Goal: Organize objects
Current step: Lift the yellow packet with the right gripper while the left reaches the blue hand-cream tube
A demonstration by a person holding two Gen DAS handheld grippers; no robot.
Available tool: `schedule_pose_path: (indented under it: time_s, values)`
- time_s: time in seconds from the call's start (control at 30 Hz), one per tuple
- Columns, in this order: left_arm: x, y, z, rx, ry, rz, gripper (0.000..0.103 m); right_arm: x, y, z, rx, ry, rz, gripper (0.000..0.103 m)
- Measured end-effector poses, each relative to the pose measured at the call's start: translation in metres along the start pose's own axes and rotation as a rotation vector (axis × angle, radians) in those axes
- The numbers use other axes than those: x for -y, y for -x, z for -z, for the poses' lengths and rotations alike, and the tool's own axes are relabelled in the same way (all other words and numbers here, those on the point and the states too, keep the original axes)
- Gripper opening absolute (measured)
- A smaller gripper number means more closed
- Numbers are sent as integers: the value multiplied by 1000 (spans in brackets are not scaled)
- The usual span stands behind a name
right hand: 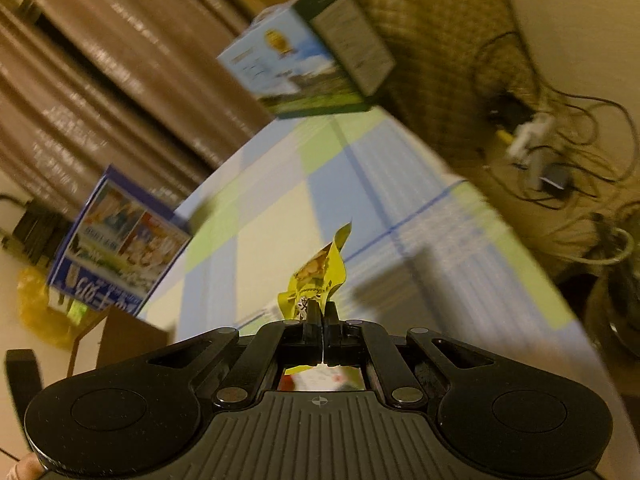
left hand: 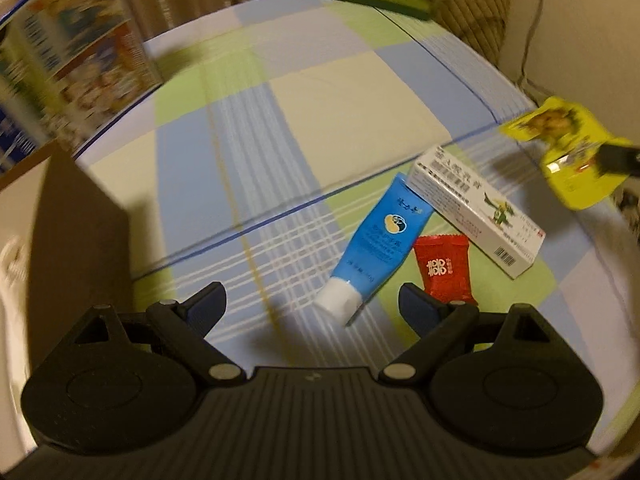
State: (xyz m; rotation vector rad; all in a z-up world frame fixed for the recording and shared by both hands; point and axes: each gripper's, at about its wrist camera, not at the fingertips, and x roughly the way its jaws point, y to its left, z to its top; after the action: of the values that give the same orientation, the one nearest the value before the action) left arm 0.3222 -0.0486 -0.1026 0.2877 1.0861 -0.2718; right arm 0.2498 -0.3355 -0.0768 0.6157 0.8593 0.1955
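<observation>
A: Left view. Left gripper [left hand: 310, 304] hangs with jaws wide apart, holding nothing, over the bed [left hand: 320, 112]. Just past it lie the tube [left hand: 374, 246], the candy [left hand: 442, 270] and the carton [left hand: 476, 210], bunched toward the right edge and touching or overlapping.

B: Handling?

A: Tube looks soft and slick, so pinch it mid-body. Candy wrapper is light and crinkly. Carton is stiff, so take it across the narrow sides. The sachet [left hand: 564, 152] is in the air at far right, blurred, print unreadable.

B: Right view?

A: Right gripper [right hand: 321, 312] is clamped on the sachet [right hand: 320, 276] by its lower edge. It's thin, floppy foil and may slip. The view is tilted and smeared. A box [right hand: 120, 336] at lower left is cut off, contents hidden.
</observation>
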Motion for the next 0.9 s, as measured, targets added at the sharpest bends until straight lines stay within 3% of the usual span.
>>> schedule_pose_path:
  time_s: [0.17,0.47,0.53,0.6,0.67,0.9]
  values:
    - [13,-29,-9,-29,-81,-5,90,24,21,0,25,-55,37,0]
    - [25,-53,-10,-31,-148,14,79,45,42,0,44,-90,71,0]
    - [24,-52,-10,-21,-141,26,72,47,43,0,42,-90,71,0]
    - [23,-50,-8,-17,-122,49,55,47,43,0,39,-86,66,0]
    - [22,-48,-5,-15,-105,57,47,45,42,0,34,-80,60,0]
    - [11,-39,12,-26,-45,25,37,33,36,2,15,-48,25,0]
